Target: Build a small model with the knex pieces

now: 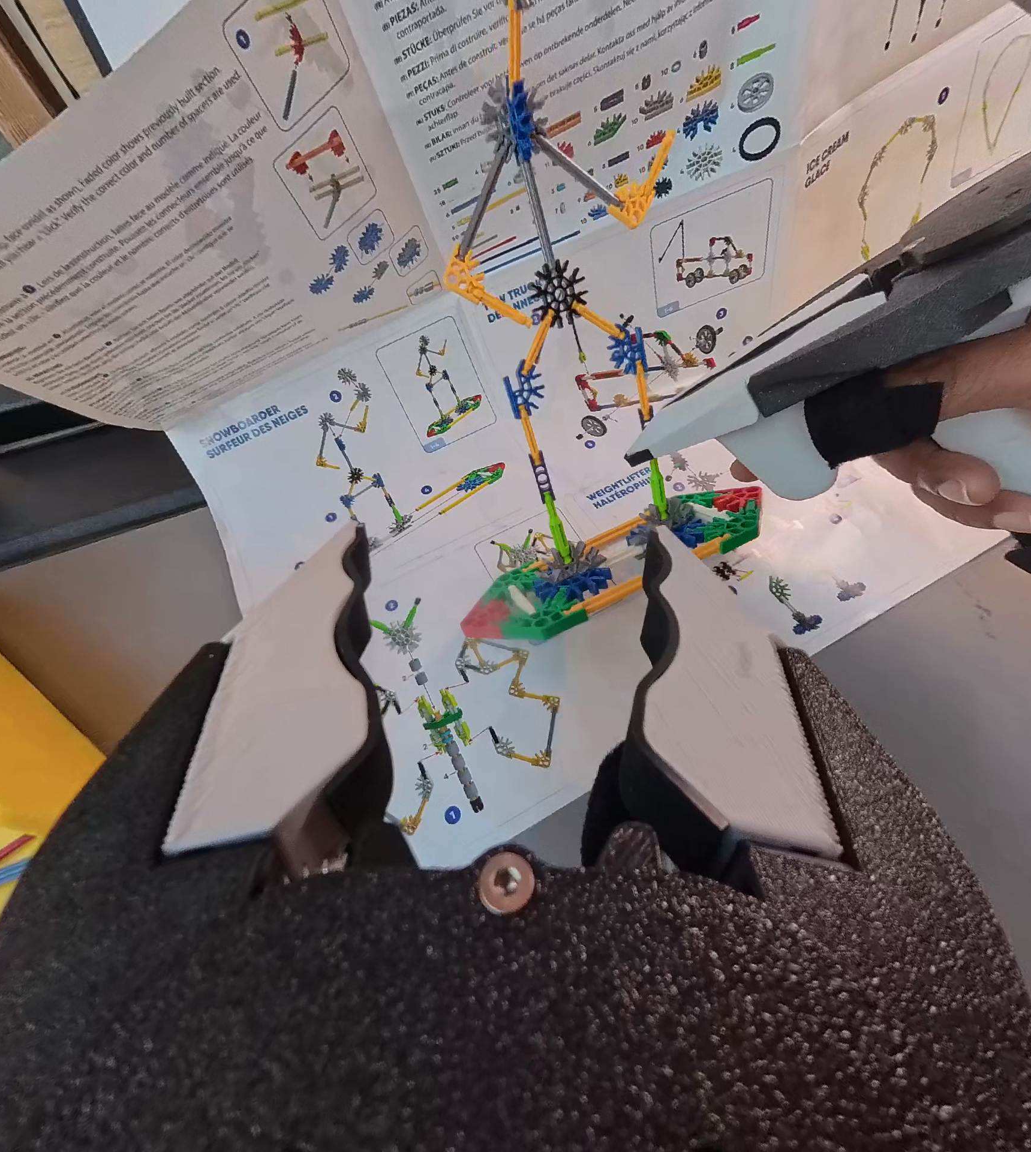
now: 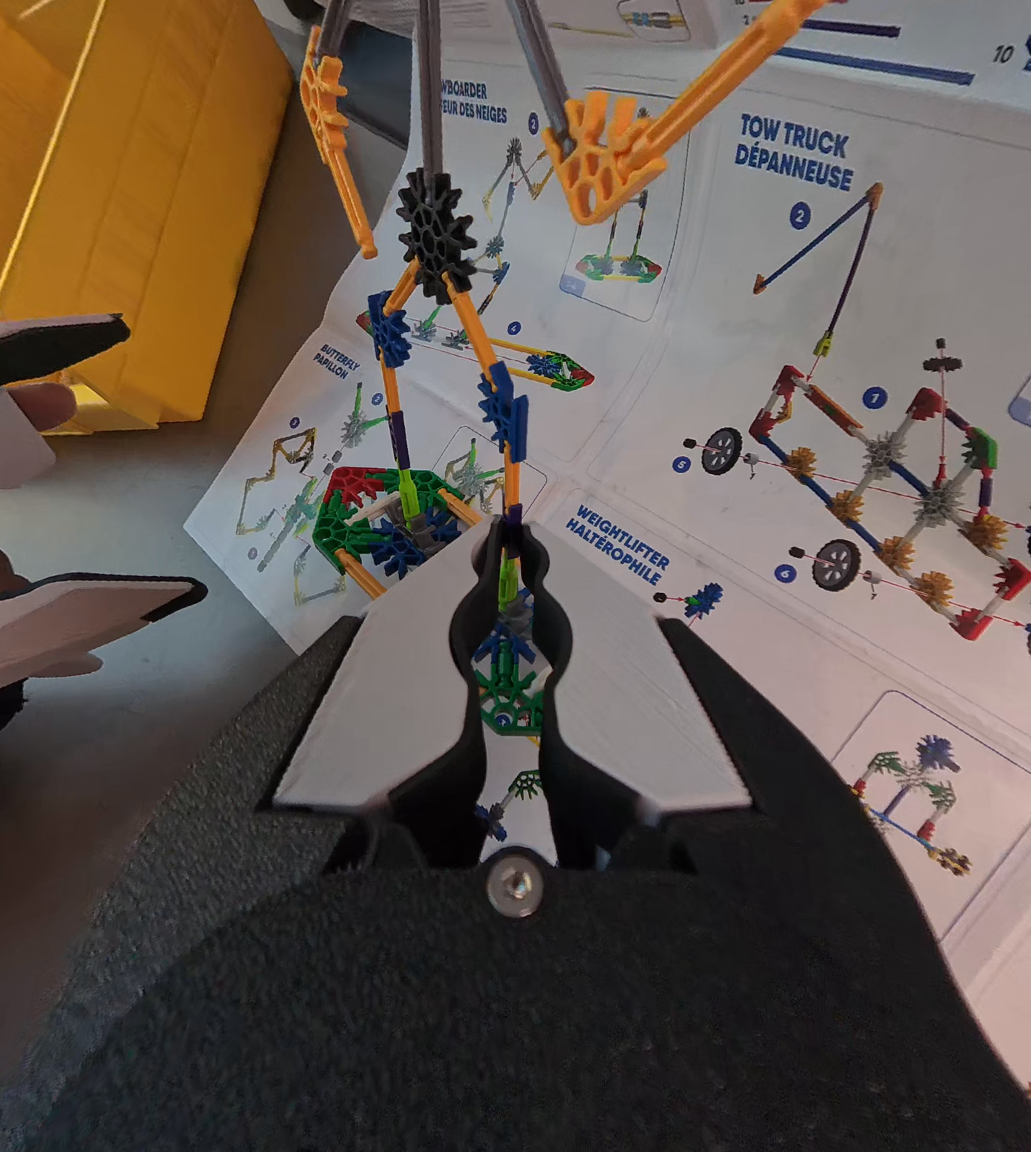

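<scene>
The toy figure (image 1: 556, 349), a tall stick man built of plastic rods and connectors, is standing on a flat board-shaped base (image 1: 537, 598) of green, red and blue pieces, and everything else is placed here relative to it. Nearest the camera in the left wrist view, the left gripper (image 1: 503, 545) is hovering just in front of the near end of that base, its jaws spread wide with nothing between them; the base is lying just past the fingertips (image 1: 358, 548), not touching them.

In the right wrist view, the right gripper (image 2: 509, 530) is pinching the figure's far leg low down, where a lime green rod (image 2: 506, 580) is meeting a purple connector (image 2: 513, 516). Its jaws are closed almost fully, with the black pads (image 2: 488, 629) pressing on the leg from both sides. The person's hand (image 1: 986, 436) is holding this gripper to the right of the figure, angled down toward the leg, with fingers wrapped round the white handle.

Above the grip, orange rods are rising through blue connectors to a black star-shaped hub (image 2: 436, 234), then grey rods are continuing up to orange arms.

Under and behind the figure, an instruction sheet (image 1: 288, 449) is lying on the grey table (image 1: 936, 717) and curling upright at the back. To the left of the figure, a yellow box (image 2: 126, 187) is sitting on the table.
</scene>
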The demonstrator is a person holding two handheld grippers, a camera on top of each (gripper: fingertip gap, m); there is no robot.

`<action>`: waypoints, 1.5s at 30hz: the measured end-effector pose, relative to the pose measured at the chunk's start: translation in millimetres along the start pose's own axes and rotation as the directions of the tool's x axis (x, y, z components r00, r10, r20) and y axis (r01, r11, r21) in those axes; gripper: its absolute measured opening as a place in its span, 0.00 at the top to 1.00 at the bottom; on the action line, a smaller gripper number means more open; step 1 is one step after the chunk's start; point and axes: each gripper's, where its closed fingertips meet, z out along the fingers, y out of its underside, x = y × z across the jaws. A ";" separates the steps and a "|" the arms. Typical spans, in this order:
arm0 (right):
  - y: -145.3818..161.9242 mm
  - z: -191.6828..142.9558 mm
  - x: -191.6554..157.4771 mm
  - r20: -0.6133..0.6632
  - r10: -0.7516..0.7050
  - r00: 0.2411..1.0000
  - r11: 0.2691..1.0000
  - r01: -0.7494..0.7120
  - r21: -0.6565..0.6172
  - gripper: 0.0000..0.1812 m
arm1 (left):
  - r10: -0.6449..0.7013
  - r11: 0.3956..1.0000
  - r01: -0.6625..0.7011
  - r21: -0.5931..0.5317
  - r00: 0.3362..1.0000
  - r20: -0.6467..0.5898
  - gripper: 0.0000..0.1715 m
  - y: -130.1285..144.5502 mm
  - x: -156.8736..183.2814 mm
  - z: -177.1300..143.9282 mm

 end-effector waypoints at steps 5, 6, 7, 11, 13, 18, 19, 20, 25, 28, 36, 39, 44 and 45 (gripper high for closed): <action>12.5 -3.5 -18.1 0.012 -0.169 0.986 0.985 0.168 0.050 0.99 | -0.081 0.997 0.082 0.011 0.994 -0.074 0.48 7.5 -10.9 -13.4; 16.9 -5.1 -22.6 0.016 -0.190 0.982 0.980 0.189 0.059 1.00 | -0.080 0.997 0.081 0.010 0.994 -0.074 0.48 10.2 -18.0 -17.2; 20.8 -7.1 -26.4 0.015 -0.201 0.980 0.977 0.199 0.072 1.00 | -0.076 0.997 0.077 0.011 0.995 -0.071 0.49 13.6 -25.3 -21.2; 36.4 -18.5 -45.3 0.028 -0.265 0.964 0.956 0.259 0.135 1.00 | -0.062 0.997 0.065 0.028 0.994 -0.092 0.49 27.1 -42.0 -44.3; 46.0 -26.1 -60.0 0.064 -0.279 0.958 0.952 0.268 0.148 1.00 | -0.047 0.998 0.053 0.043 0.990 -0.135 0.49 32.4 -37.8 -57.7; 78.4 -46.8 -105.0 0.194 -0.287 0.938 0.954 0.263 0.143 1.00 | 0.087 0.995 -0.074 0.064 0.971 -0.224 0.49 50.9 -17.0 -81.6; 86.9 -50.1 -112.8 0.211 -0.291 0.933 0.954 0.268 0.132 1.00 | 0.106 0.994 -0.094 0.063 0.967 -0.233 0.49 55.6 -14.7 -83.4; 95.7 -52.9 -119.7 0.222 -0.295 0.929 0.954 0.274 0.120 1.00 | 0.119 0.992 -0.107 0.063 0.964 -0.238 0.49 60.1 -13.6 -84.2; 127.2 -59.3 -134.8 0.201 -0.336 0.920 0.941 0.319 0.114 0.99 | 0.101 0.995 -0.094 0.040 0.965 -0.241 0.52 76.8 -21.0 -75.3; 133.1 -59.0 -129.5 0.151 -0.382 0.912 0.923 0.368 0.117 0.98 | 0.154 0.987 -0.145 0.063 0.975 -0.163 0.55 60.8 -43.3 -65.8; 131.4 -65.4 -126.4 0.159 -0.388 0.908 0.920 0.373 0.120 0.94 | 0.486 0.872 -0.487 0.045 0.873 0.039 0.64 -69.2 -146.2 8.0; 136.2 -66.7 -121.0 0.152 -0.375 0.914 0.926 0.361 0.115 0.93 | 0.576 0.789 -0.602 -0.126 0.795 -0.191 0.75 -57.2 -156.1 52.4; 142.4 -66.7 -113.4 0.151 -0.360 0.921 0.933 0.349 0.091 0.93 | 0.681 0.609 -0.785 -0.119 0.593 -0.429 1.00 -57.7 -146.6 69.0; 144.1 -66.5 -113.0 0.154 -0.360 0.920 0.933 0.351 0.085 0.93 | 0.661 0.628 -0.771 -0.105 0.600 -0.449 1.00 -71.2 -144.7 66.4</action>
